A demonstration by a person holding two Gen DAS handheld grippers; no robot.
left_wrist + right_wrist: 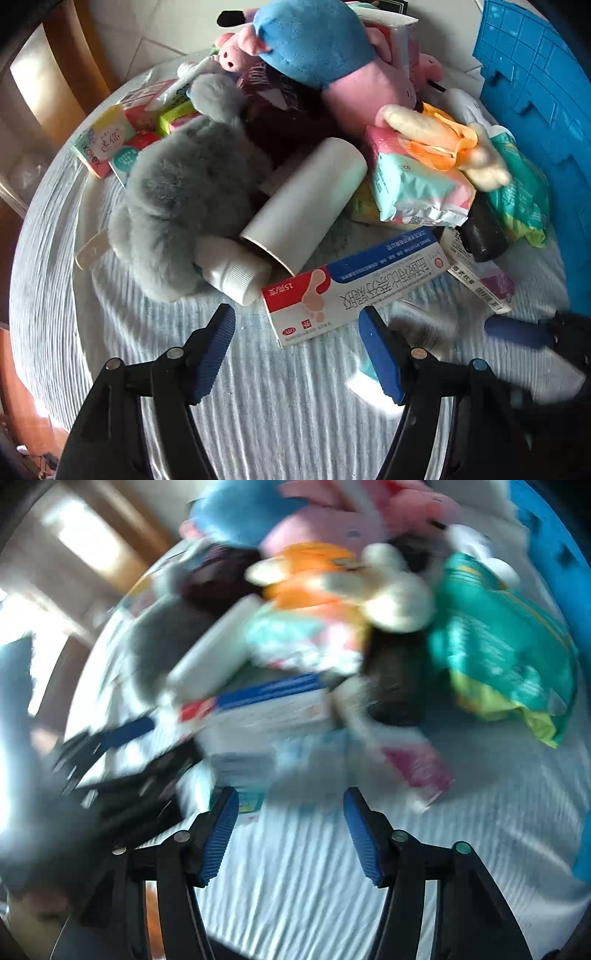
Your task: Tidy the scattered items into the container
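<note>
Nearest us, the left gripper (297,349) and right gripper (288,834) both stand with fingers apart, gripping nothing, over a round table (277,406) under a ribbed pale cloth. Just beyond, we see a red-and-blue medicine box (354,288) fronting the heap of scattered items. At far right stands the blue container (535,99); tiled floor (140,40) lies beyond.

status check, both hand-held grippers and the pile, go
Left hand-held gripper open, empty, at the foot-cream box. Right hand-held gripper open, empty, view blurred. Pile not yet in blue container.
</note>
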